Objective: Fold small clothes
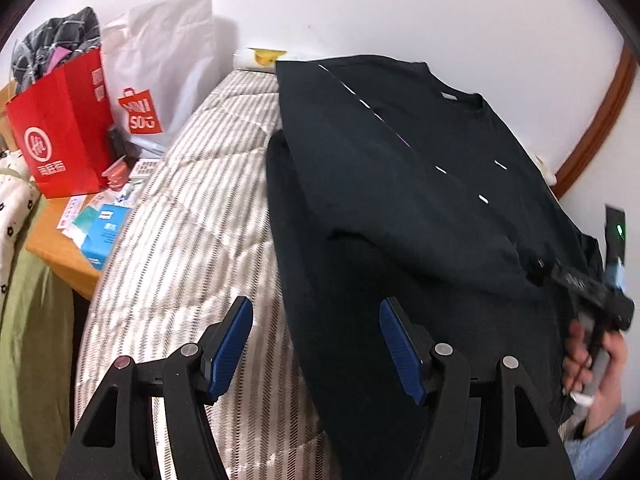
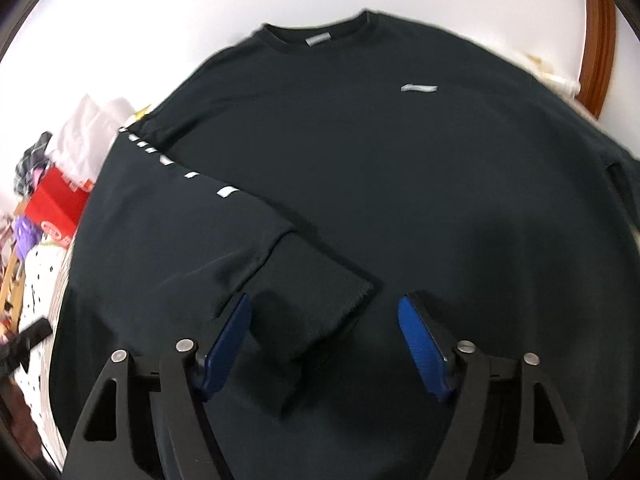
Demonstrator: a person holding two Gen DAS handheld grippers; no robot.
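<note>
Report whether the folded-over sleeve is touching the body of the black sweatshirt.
Touching. The right wrist view shows the sleeve lying flat across the sweatshirt, its cuff resting on the front with no gap.

the sweatshirt is black, with a row of white dashes down one sleeve, a small grey mark on the chest and a grey label inside the collar. the bed cover is striped in grey-brown and off-white. at the bed's edge, on an orange-brown table, stands a red paper bag with white printing, and a white bag with a red logo. a grey checked cloth sticks out of the red bag. a cream cloth with black flower dots and a green cloth hang beside. both grippers' pads are blue on black frames.
</note>
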